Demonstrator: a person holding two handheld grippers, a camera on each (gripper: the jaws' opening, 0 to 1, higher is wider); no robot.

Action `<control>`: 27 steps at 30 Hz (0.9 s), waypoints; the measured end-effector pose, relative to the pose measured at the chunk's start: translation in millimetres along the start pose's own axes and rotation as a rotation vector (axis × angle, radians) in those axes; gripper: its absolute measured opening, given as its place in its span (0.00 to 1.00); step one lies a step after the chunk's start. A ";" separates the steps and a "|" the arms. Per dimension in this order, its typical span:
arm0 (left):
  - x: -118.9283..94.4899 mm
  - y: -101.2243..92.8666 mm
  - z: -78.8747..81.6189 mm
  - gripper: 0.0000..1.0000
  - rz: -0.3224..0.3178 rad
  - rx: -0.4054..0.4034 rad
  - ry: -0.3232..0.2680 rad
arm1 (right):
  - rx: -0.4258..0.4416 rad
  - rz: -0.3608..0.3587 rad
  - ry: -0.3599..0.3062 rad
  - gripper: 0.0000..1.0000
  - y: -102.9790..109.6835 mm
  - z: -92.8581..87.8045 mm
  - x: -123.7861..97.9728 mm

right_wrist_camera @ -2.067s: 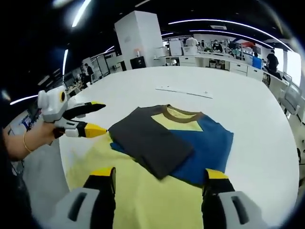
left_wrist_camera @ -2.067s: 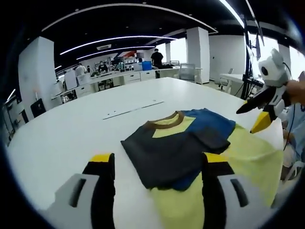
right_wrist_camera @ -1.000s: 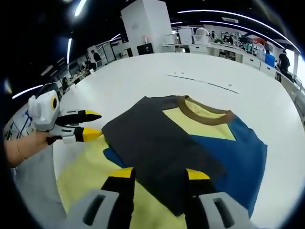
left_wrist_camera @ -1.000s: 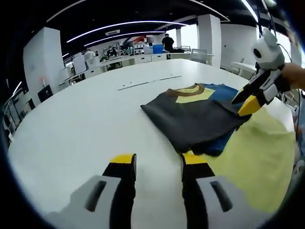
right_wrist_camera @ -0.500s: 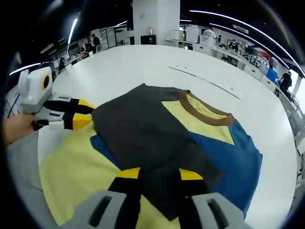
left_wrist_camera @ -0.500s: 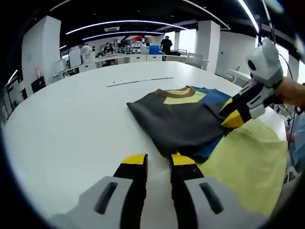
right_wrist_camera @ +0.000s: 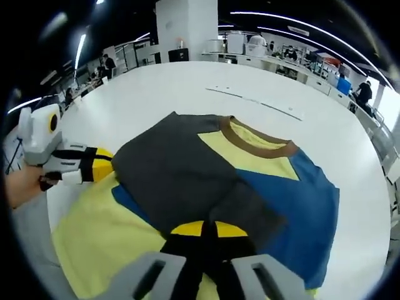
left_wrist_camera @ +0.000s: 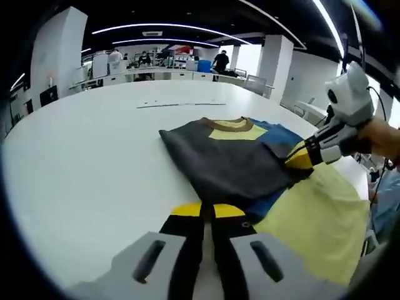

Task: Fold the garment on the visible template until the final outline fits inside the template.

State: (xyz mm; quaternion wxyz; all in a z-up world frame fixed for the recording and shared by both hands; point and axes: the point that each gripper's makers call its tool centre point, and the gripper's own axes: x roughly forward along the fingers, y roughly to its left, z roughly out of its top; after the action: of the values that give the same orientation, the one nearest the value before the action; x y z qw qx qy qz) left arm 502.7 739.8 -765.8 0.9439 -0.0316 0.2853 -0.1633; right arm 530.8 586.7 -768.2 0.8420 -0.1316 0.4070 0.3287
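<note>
Garment (right_wrist_camera: 206, 181) half-folded on the white table (left_wrist_camera: 81, 156), brown collar pointing to the far side, yellow hem nearest me.

My right gripper (right_wrist_camera: 209, 230) reaches low over the near hem, jaws pinched together on the edge of the dark folded panel. My left gripper (left_wrist_camera: 207, 210) sits low at the garment's left side, jaws together; whether cloth is between them I cannot tell.

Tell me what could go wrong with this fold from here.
1. The right gripper is shut on the near edge of the garment's dark flap. A pull could drag that layer alone and skew the fold.
2. The yellow lower part lies unfolded close to the table edge and might slide off.
</note>
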 end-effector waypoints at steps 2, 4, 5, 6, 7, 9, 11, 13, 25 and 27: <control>0.2 0.4 -0.1 0.00 0.005 -0.002 0.005 | 0.006 -0.001 -0.002 0.00 -1.6 -0.4 -0.4; -0.5 1.1 0.3 0.00 0.009 -0.004 0.009 | 0.012 -0.006 -0.010 0.00 -4.1 -0.9 -2.9; -1.3 2.6 0.2 0.00 0.018 -0.002 0.012 | 0.018 -0.015 -0.016 0.00 -6.7 -0.9 -5.2; -2.0 3.5 0.6 0.00 0.021 0.003 0.015 | 0.022 -0.020 -0.020 0.00 -8.6 -0.6 -7.1; -3.2 5.4 1.4 0.00 0.027 0.008 0.016 | 0.026 -0.026 -0.026 0.00 -10.9 0.3 -9.0; -5.9 9.0 2.6 0.00 0.036 0.008 0.019 | 0.038 -0.042 -0.040 0.00 -16.6 2.3 -14.1; -7.7 14.0 2.8 0.00 0.049 0.006 0.024 | 0.047 -0.057 -0.053 0.00 -22.0 3.7 -20.3; -9.4 19.6 1.8 0.00 0.072 0.025 0.035 | 0.062 -0.079 -0.068 0.00 -28.7 4.5 -28.2; -15.3 28.4 -0.1 0.00 0.159 0.082 0.083 | 0.267 -0.219 -0.135 0.00 -73.6 -18.4 -70.8; -15.2 27.1 0.2 0.00 0.173 0.108 0.091 | 0.303 -0.222 -0.137 0.00 -75.5 -25.1 -73.6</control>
State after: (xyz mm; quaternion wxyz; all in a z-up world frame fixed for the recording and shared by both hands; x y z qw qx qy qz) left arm 498.7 770.4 -761.8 0.9408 0.0518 0.3204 -0.0975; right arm 532.3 485.0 -730.8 0.9090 -0.0249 0.3765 0.1773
